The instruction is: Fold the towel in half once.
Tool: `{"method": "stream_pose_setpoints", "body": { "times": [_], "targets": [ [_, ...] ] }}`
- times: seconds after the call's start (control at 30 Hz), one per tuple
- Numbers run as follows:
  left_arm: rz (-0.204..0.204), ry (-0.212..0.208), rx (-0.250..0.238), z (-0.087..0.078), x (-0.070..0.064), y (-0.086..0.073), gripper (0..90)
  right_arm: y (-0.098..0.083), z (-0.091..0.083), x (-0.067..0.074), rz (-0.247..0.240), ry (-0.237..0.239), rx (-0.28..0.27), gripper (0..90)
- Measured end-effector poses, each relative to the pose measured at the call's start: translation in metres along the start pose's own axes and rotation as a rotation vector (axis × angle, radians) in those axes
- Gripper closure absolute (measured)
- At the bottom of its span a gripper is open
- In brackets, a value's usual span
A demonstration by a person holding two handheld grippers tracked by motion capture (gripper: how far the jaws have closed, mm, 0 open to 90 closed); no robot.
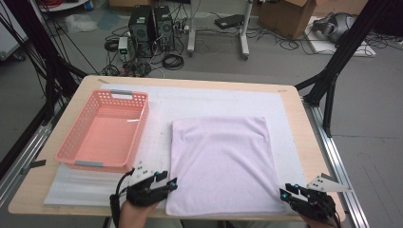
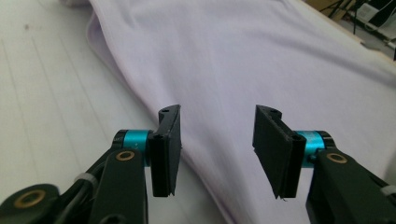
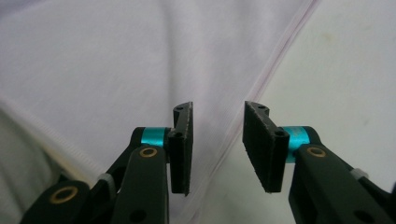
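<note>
We hold the left gripper [image 1: 164,183] at the near left corner of the pale lilac towel [image 1: 223,161], our left hand [image 1: 135,209] coming in from the near table edge just beside that corner. In the left gripper view its jaws stand apart with nothing pinched, hovering above the towel's edge, one pad [image 2: 167,149] over the white mat [image 2: 42,102] and the other over the cloth [image 2: 261,56].

We hold the right gripper [image 1: 291,191] at the towel's near right corner, its grey three-cornered plate [image 1: 325,183] just to the right of the towel. In the right gripper view its jaws also stand apart and released, straddling the towel's hemmed edge [image 3: 275,65], with no cloth between the pads [image 3: 261,144].

The towel lies flat, folded to a rough square, on the white mat [image 1: 199,99] that covers the wooden table [image 1: 304,137]. To the left of the towel, apart from it, sits a pink plastic basket [image 1: 76,137] with grey handles. Beyond the towel, past the table's far edge, we see computer towers [image 1: 152,26], tangled cables and a cardboard box [image 1: 285,16] on the floor. Nothing lies between either gripper and the towel's corners.
</note>
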State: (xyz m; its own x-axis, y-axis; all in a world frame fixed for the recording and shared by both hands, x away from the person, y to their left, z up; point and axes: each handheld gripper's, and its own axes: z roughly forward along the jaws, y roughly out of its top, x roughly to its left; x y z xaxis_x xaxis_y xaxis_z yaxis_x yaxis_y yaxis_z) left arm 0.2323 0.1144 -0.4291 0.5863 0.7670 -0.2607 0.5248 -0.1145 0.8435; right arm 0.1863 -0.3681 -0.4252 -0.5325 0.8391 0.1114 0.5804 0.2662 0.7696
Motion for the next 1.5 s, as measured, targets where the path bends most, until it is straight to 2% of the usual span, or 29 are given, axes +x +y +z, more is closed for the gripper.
{"method": "stream_pose_setpoints", "body": {
  "times": [0.13, 0.17, 0.2, 0.27, 0.37, 0.5, 0.6, 0.63, 0.7, 0.77, 0.93, 1.03, 1.17, 1.33, 1.5],
  "targets": [
    [0.013, 0.002, 0.014, 0.024, 0.019, 0.032, 47.8, 0.013, 0.010, -0.011, -0.001, -0.003, -0.022, 61.6],
    [0.009, -0.002, 0.005, 0.029, 0.024, 0.038, 47.6, 0.016, 0.014, -0.013, -0.004, 0.000, -0.024, 61.6],
    [0.013, 0.011, -0.012, 0.033, 0.028, 0.044, 47.8, 0.020, 0.017, -0.015, -0.004, 0.002, -0.021, 61.4],
    [0.030, 0.027, 0.009, 0.042, 0.036, 0.055, 48.1, 0.025, 0.023, -0.018, -0.011, 0.010, -0.016, 60.9],
    [0.034, 0.052, 0.017, 0.051, 0.045, 0.068, 49.3, 0.032, 0.033, -0.022, -0.024, 0.024, -0.005, 60.7],
    [0.024, 0.075, 0.002, 0.063, 0.060, 0.088, 50.1, 0.038, 0.043, -0.029, -0.026, 0.033, -0.002, 60.7],
    [0.037, 0.078, 0.028, 0.075, 0.070, 0.099, 54.4, 0.041, 0.047, -0.034, -0.027, 0.035, 0.002, 60.6],
    [0.047, 0.087, 0.036, 0.080, 0.073, 0.101, 57.7, 0.042, 0.048, -0.036, -0.030, 0.029, 0.001, 60.0],
    [0.039, 0.092, 0.024, 0.088, 0.080, 0.105, 62.6, 0.043, 0.049, -0.040, -0.033, 0.018, 0.000, 59.8],
    [0.022, 0.101, 0.003, 0.094, 0.088, 0.108, 62.7, 0.043, 0.050, -0.045, -0.029, 0.012, -0.009, 58.7],
    [-0.007, 0.123, 0.023, 0.109, 0.103, 0.113, 65.4, 0.044, 0.052, -0.055, -0.011, 0.018, -0.023, 57.1],
    [-0.013, 0.134, 0.002, 0.115, 0.108, 0.113, 68.0, 0.045, 0.053, -0.060, -0.003, 0.021, -0.029, 55.8],
    [-0.034, 0.174, 0.059, 0.123, 0.116, 0.106, 71.4, 0.048, 0.053, -0.062, -0.002, 0.031, -0.038, 55.4],
    [-0.019, 0.164, 0.092, 0.129, 0.114, 0.103, 72.7, 0.050, 0.054, -0.061, -0.011, 0.039, -0.037, 55.2],
    [-0.009, 0.127, 0.129, 0.132, 0.111, 0.100, 71.2, 0.050, 0.055, -0.059, -0.013, 0.046, -0.035, 55.2]
  ]
}}
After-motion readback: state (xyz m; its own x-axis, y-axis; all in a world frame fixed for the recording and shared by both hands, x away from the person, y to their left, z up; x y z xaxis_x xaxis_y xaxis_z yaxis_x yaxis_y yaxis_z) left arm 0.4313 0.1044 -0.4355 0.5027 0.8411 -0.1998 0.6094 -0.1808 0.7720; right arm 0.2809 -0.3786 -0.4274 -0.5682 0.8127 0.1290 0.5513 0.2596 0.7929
